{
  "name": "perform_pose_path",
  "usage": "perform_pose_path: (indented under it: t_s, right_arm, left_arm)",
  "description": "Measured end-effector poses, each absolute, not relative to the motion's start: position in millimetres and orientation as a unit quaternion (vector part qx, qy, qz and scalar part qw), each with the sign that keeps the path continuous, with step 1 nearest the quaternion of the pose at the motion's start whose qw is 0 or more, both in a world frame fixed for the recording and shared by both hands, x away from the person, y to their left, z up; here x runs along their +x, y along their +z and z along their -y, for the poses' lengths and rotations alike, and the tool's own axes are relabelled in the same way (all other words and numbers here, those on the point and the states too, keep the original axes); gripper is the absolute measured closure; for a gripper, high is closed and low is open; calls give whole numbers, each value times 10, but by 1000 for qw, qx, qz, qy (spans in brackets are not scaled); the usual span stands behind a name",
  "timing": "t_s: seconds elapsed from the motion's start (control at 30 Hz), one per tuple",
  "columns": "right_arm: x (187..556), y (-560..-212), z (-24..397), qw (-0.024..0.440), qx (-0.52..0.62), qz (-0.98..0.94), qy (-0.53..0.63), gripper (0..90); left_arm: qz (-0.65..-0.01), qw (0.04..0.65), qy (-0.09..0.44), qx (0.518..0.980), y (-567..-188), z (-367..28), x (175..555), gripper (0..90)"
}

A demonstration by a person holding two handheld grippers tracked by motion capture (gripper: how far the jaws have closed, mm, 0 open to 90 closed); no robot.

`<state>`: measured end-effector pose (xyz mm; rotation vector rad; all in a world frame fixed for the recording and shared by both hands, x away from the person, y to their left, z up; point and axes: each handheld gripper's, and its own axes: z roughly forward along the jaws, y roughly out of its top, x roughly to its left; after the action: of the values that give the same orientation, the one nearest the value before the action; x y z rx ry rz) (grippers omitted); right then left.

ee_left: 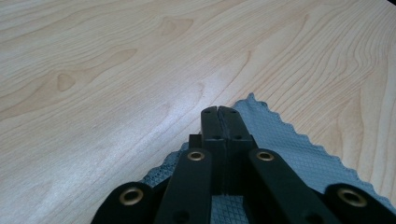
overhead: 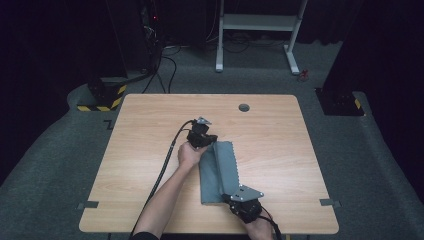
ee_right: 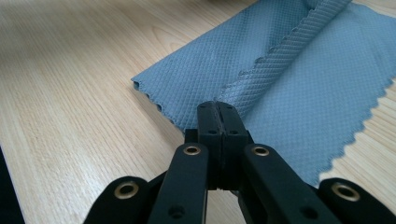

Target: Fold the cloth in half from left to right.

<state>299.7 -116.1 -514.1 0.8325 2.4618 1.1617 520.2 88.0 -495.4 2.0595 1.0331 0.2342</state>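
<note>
- The near edge of the grey cloth (overhead: 218, 170) is being pinched by the right gripper (ee_right: 218, 108), jaws pressed together on the fabric, probably so a fold can be carried.
- A raised pleat is being formed along the cloth, lying mid-table (overhead: 150, 130).
- The far corner is being clamped by the left gripper (ee_left: 218, 112), jaws closed, cloth spreading beneath and behind them.

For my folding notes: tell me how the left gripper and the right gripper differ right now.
The left gripper sits at the grey cloth's far end; the right gripper sits at its near end. The left reaches in from the cloth's left side, the right from the table's near edge. Both have their jaws closed at the cloth's edge.
</note>
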Motion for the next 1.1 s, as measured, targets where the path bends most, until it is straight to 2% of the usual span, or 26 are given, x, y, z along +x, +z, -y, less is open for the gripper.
perform_pose_path:
  t_s: [0.6,1.1]
  right_arm:
    - [2953,-5167,1380,157,314,-847,400,900]
    - [2962,-5196,1496,152,332,-842,398,898]
  left_arm:
    - [-375,395,93,833,-4911,-495,5256,900]
    - [-381,376,93,840,-5017,-327,5287,896]
